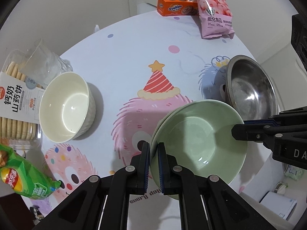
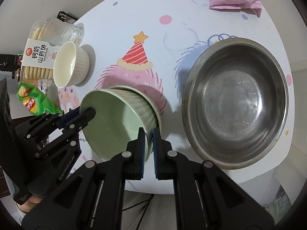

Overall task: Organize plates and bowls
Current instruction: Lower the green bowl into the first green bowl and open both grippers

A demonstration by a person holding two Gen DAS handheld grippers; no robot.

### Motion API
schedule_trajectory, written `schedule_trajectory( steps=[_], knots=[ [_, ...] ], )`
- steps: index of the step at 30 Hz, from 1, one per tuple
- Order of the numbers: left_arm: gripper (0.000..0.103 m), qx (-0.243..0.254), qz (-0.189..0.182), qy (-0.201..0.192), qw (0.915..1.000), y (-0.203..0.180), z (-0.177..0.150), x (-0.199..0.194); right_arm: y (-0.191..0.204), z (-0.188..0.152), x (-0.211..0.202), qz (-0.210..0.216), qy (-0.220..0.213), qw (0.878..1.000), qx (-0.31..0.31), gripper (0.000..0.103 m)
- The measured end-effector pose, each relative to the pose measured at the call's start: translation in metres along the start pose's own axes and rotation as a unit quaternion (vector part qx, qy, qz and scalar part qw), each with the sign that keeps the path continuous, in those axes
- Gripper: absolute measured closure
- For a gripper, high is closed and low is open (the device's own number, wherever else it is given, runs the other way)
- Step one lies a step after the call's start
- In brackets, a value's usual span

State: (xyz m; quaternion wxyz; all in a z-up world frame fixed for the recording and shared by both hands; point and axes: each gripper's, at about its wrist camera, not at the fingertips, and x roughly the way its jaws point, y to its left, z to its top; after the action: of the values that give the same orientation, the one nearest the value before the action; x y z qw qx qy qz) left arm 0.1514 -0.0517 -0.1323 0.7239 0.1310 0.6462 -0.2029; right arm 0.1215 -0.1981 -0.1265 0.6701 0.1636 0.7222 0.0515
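Note:
Two green ribbed bowls [image 1: 199, 140] are nested, the inner one tilted; they also show in the right wrist view [image 2: 115, 122]. My left gripper [image 1: 153, 149] is shut on the left rim of a green bowl. My right gripper [image 2: 147, 136] is shut on the opposite rim; it shows in the left wrist view [image 1: 239, 128] at the right. A white ribbed bowl [image 1: 65, 105] stands upright at the left, also in the right wrist view [image 2: 69, 65]. A large steel bowl [image 2: 238, 103] sits at the right, also in the left wrist view [image 1: 251, 88].
The round table [image 1: 124, 57] has a cartoon cloth. A biscuit box [image 1: 15, 103], a clear jug [image 1: 42, 63] and a green chips bag [image 1: 23, 176] crowd the left edge. An orange Ovaltine box [image 1: 177, 5] and a pink snack bag [image 1: 214, 13] lie at the back.

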Motion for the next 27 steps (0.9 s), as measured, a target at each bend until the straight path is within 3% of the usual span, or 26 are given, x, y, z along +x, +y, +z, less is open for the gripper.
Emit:
schedule_trajectory(
  steps=[7, 8, 10, 11, 12, 14, 19, 23, 27],
  knots=[
    [0.094, -0.017, -0.003, -0.006, 0.9998, 0.003, 0.001, 0.003, -0.005, 0.005, 0.01, 0.005, 0.007, 1.0, 0.015, 0.091],
    [0.09, -0.023, -0.005, -0.01, 0.9997, 0.003, 0.001, 0.002, -0.007, 0.005, 0.01, 0.011, 0.007, 1.0, 0.021, 0.089],
    [0.07, -0.038, -0.004, -0.012, 0.9992, 0.006, 0.001, 0.0, -0.01, 0.005, 0.01, 0.025, 0.008, 0.999, 0.032, 0.084],
    [0.054, -0.042, -0.003, -0.014, 0.999, 0.007, 0.0, -0.002, -0.012, 0.005, 0.01, 0.034, 0.007, 0.999, 0.039, 0.072],
    [0.04, -0.048, -0.001, -0.022, 0.9986, 0.008, -0.001, -0.005, -0.014, 0.005, 0.009, 0.045, 0.005, 0.998, 0.048, 0.053],
    [0.028, -0.053, 0.007, -0.032, 0.9981, 0.011, -0.002, -0.011, -0.017, 0.003, 0.005, 0.06, -0.006, 0.996, 0.062, 0.038],
    [0.023, -0.089, 0.022, -0.046, 0.9948, 0.023, -0.004, -0.026, -0.021, 0.003, -0.005, 0.099, -0.018, 0.991, 0.089, 0.027],
    [0.014, -0.136, -0.027, -0.052, 0.989, 0.039, -0.01, -0.034, -0.016, 0.002, -0.022, 0.114, -0.047, 0.988, 0.092, 0.003],
    [0.0, -0.171, -0.006, -0.059, 0.9836, 0.048, -0.02, -0.044, -0.012, 0.001, -0.037, 0.117, -0.073, 0.986, 0.091, 0.0]
  ],
)
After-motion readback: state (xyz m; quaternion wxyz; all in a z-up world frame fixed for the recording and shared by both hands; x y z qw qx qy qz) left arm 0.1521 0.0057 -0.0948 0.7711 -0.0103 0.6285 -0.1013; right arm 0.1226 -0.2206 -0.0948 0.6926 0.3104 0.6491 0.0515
